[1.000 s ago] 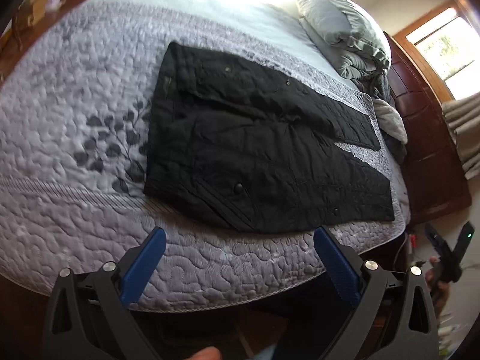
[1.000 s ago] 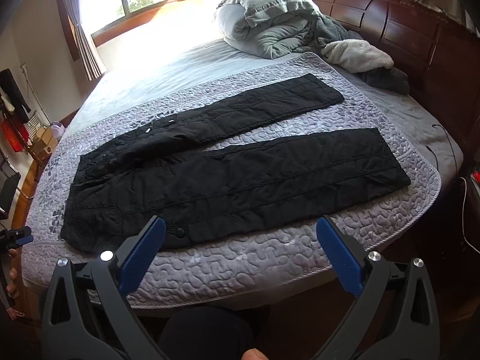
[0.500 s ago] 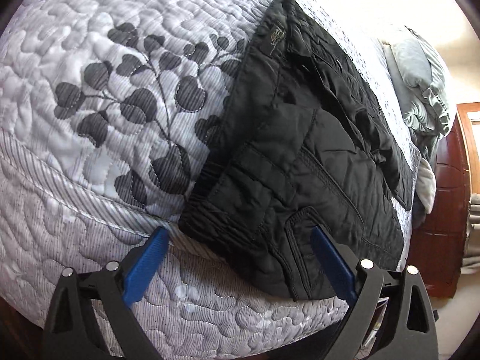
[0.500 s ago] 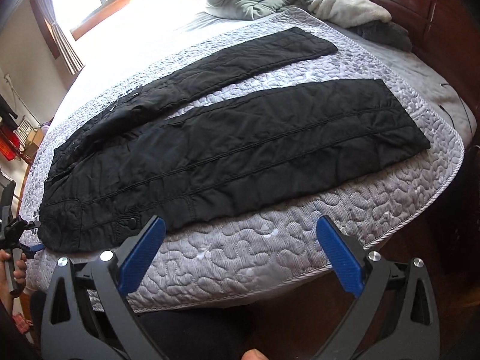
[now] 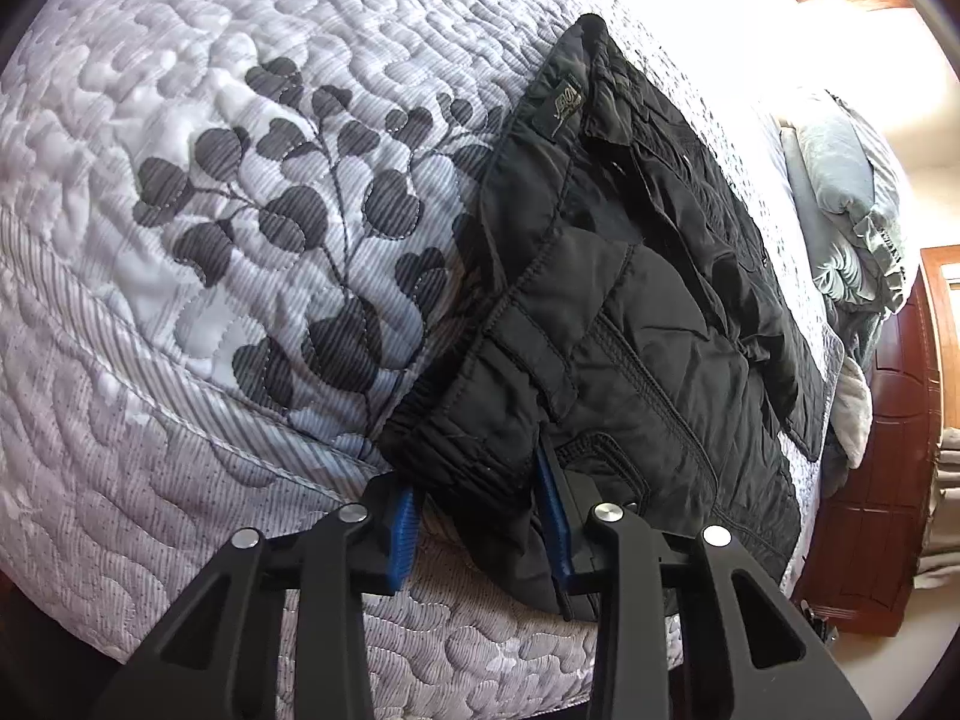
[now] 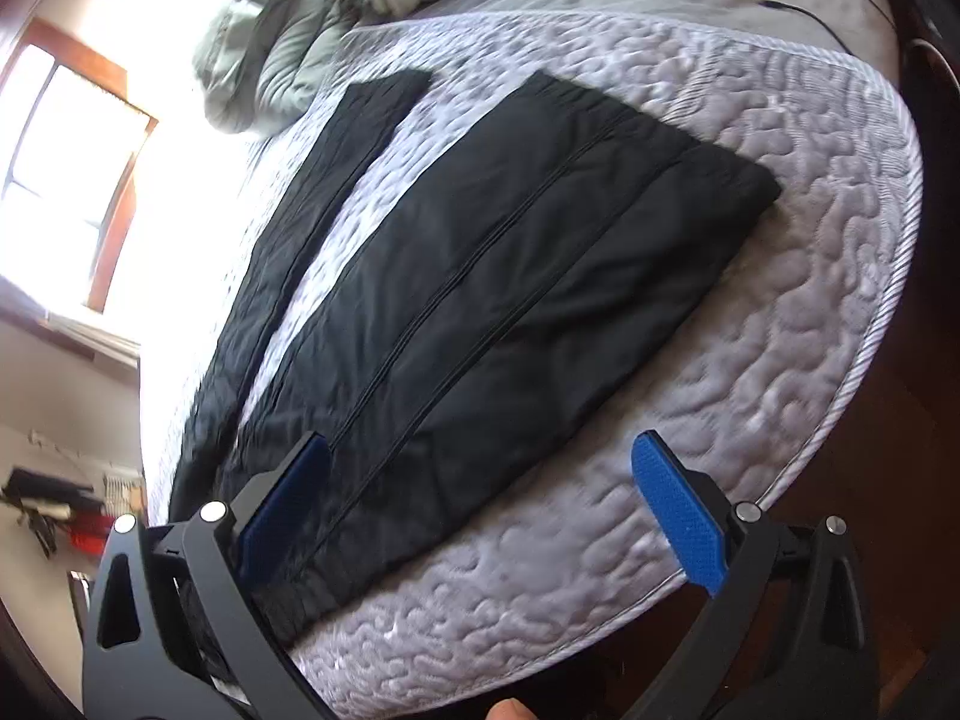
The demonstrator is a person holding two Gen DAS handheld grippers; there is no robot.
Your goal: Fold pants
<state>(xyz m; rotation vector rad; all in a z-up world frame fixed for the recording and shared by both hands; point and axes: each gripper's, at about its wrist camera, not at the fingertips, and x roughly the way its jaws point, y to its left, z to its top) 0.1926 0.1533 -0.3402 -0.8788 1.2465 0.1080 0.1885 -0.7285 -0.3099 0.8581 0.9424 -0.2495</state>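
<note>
Setting: home bedroom. Evidence: bed (image 5: 180, 390) with grey quilted cover, leaf print at centre left of left wrist view. Pillows (image 5: 852, 210) piled at right edge. Dark wooden headboard (image 5: 900, 450) at lower right. Right wrist view: window (image 6: 66, 180) with wood frame at upper left, strong daylight; clutter low left, blurred.

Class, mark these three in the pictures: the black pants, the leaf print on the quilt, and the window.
black pants (image 5: 630, 324), left wrist view, hip panel near the waistband
leaf print (image 5: 312, 228), left wrist view, central stem
window (image 6: 66, 138), right wrist view, bright pane
</note>
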